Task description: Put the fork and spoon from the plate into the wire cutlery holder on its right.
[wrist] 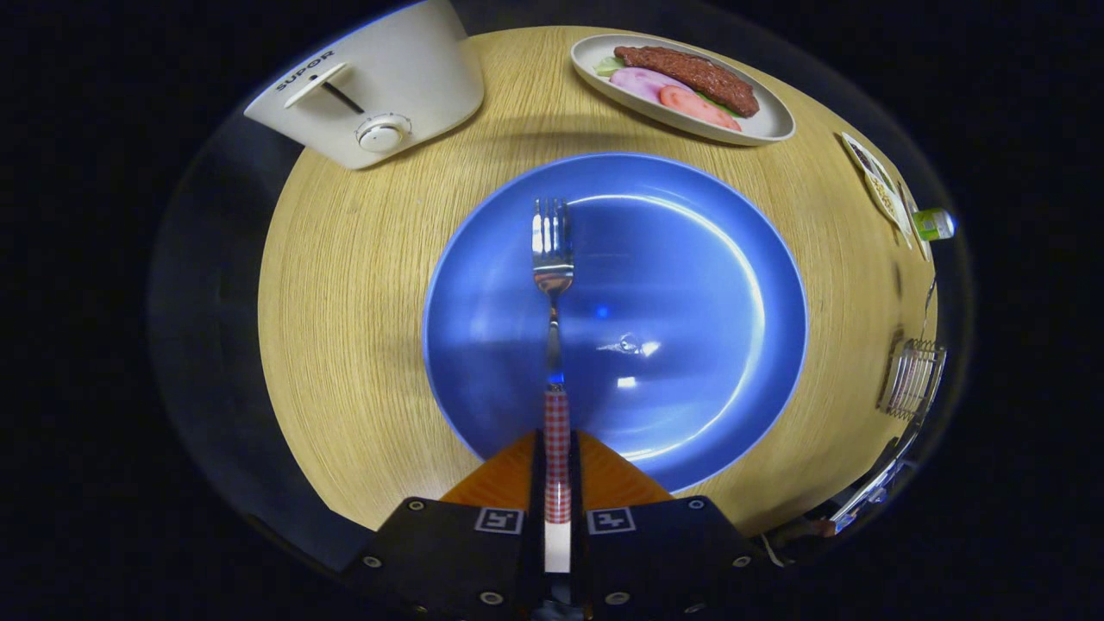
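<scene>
The gripper (pixel 557 483) is clamped on the fork (pixel 552 285) by its checked handle, tines over the blue plate (pixel 690 285); the fork step is in hand. Next it seems to call for a carry right to the wire cutlery holder (pixel 912 378); no spoon is visible on the plate.

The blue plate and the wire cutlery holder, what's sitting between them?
Nothing: in the gripper view only bare wooden table separates the blue plate from the wire cutlery holder.

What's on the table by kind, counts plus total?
Plates: 2, blue plate, white food plate
Forks: 1, fork, handle clamped in gripper
Toasters: 1, toaster
Wire cutlery holders: 1, holder
Total: 5
</scene>
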Demonstrator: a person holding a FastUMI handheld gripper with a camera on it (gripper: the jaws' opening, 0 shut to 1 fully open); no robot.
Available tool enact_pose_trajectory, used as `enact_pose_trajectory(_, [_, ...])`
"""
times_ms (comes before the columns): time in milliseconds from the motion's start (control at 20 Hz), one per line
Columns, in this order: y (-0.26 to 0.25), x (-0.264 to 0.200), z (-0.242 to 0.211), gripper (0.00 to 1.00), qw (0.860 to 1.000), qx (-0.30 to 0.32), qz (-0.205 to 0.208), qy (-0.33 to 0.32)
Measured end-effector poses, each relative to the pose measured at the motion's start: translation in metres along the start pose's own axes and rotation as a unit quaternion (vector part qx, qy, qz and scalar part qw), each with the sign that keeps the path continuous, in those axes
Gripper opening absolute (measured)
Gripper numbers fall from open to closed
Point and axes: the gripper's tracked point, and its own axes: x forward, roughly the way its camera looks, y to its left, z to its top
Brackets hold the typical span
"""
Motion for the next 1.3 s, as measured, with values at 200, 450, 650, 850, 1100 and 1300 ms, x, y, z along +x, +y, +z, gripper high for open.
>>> enact_pose_trajectory(200, [-0.03, -0.023, -0.002, 0.09, 0.999, 0.005, -0.027, -0.019])
enact_pose_trajectory(450, [-0.09, -0.074, -0.006, 0.09, 0.996, 0.058, -0.05, -0.05])
enact_pose_trajectory(650, [-0.148, -0.108, -0.02, 0.09, 0.992, 0.089, -0.07, -0.053])
enact_pose_trajectory(850, [-0.208, -0.135, -0.04, 0.09, 0.988, 0.117, -0.094, -0.044])
enact_pose_trajectory(1100, [-0.274, -0.155, -0.067, 0.09, 0.983, 0.144, -0.115, -0.013])
enact_pose_trajectory(1300, [-0.309, -0.152, -0.079, 0.08, 0.981, 0.163, -0.108, 0.018])
